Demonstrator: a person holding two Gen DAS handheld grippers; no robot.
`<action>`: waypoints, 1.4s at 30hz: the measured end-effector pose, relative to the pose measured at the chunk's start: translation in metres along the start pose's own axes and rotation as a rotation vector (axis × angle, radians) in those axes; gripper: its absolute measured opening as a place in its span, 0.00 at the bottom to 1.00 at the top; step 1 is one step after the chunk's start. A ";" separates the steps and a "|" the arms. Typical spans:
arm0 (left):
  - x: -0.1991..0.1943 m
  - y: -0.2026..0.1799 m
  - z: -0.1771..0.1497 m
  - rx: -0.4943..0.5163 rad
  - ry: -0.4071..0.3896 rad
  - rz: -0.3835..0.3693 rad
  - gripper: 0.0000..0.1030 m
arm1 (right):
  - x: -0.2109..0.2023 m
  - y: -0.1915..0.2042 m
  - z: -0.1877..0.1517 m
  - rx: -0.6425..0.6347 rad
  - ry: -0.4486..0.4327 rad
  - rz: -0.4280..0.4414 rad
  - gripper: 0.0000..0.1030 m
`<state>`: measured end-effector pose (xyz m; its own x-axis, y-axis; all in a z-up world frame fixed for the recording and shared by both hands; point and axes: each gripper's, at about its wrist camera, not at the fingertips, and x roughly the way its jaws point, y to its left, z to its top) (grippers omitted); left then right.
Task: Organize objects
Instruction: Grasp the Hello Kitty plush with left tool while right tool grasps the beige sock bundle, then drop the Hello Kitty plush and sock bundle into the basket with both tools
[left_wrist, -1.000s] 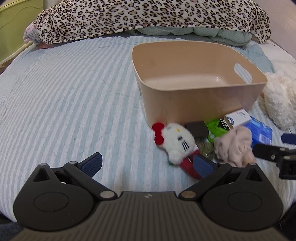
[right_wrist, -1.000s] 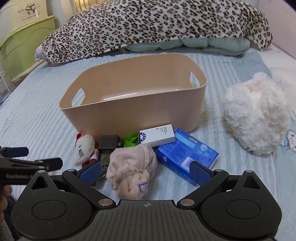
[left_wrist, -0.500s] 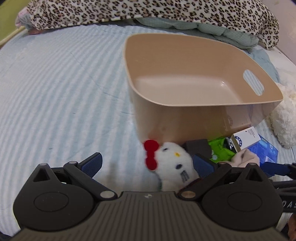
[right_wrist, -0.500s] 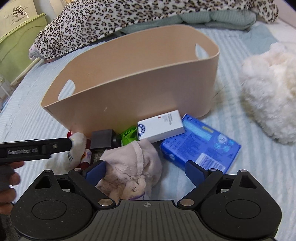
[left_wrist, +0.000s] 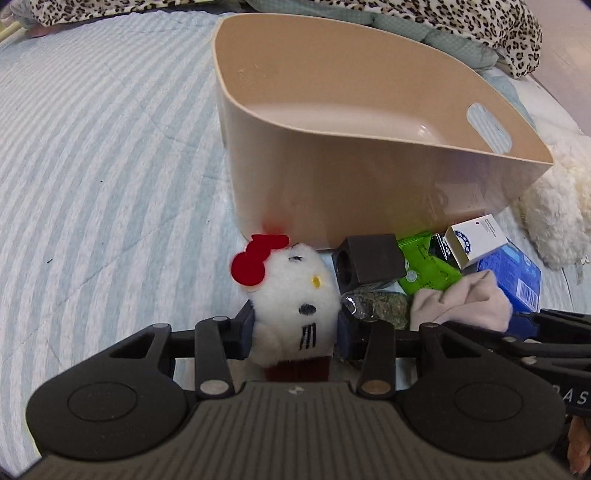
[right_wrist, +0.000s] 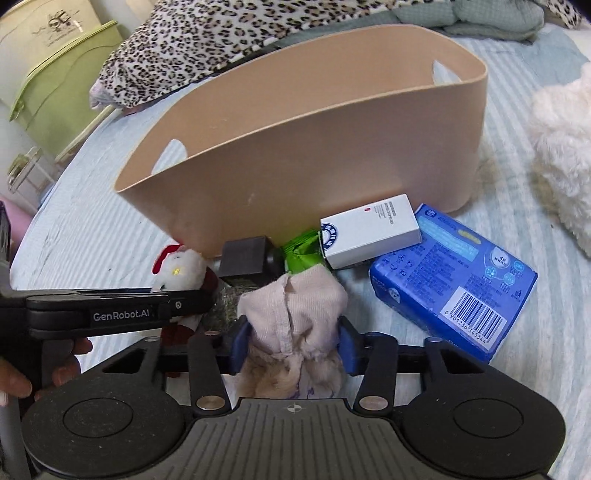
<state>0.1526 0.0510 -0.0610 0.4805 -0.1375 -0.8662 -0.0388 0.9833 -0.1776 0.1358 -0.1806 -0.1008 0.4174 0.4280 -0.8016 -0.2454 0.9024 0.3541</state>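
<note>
My left gripper (left_wrist: 295, 334) is shut on a white cat plush with a red bow (left_wrist: 291, 295), which lies on the striped bed in front of the beige tub (left_wrist: 369, 177). My right gripper (right_wrist: 291, 345) is shut on a beige sock bundle (right_wrist: 295, 306). The plush also shows in the right wrist view (right_wrist: 181, 271), behind the left gripper's side. The tub (right_wrist: 295, 147) is empty. Between tub and grippers lie a dark block (left_wrist: 369, 258), a green packet (left_wrist: 428, 266), a white box (right_wrist: 369, 229) and a blue pack (right_wrist: 454, 280).
A white fluffy toy (right_wrist: 561, 147) lies right of the tub. A leopard-print blanket (right_wrist: 221, 40) is piled at the bed's far end. A green storage box (right_wrist: 55, 85) stands beyond the bed's left edge. A dark foil packet (left_wrist: 376, 306) lies beside the plush.
Both grippers moved forward and down and closed: the left onto the cat plush, the right onto the sock bundle. Both were open half a second ago.
</note>
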 end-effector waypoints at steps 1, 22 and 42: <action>-0.002 0.001 -0.001 0.005 -0.006 -0.002 0.42 | -0.003 0.001 -0.001 -0.006 -0.004 0.000 0.36; -0.110 0.030 0.002 -0.036 -0.140 -0.043 0.42 | -0.099 -0.004 0.012 0.015 -0.198 0.016 0.32; -0.082 -0.050 0.117 0.128 -0.298 0.055 0.42 | -0.117 -0.001 0.142 -0.035 -0.427 -0.057 0.32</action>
<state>0.2175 0.0268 0.0732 0.7168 -0.0616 -0.6946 0.0295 0.9979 -0.0581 0.2112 -0.2251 0.0609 0.7539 0.3658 -0.5456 -0.2376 0.9262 0.2927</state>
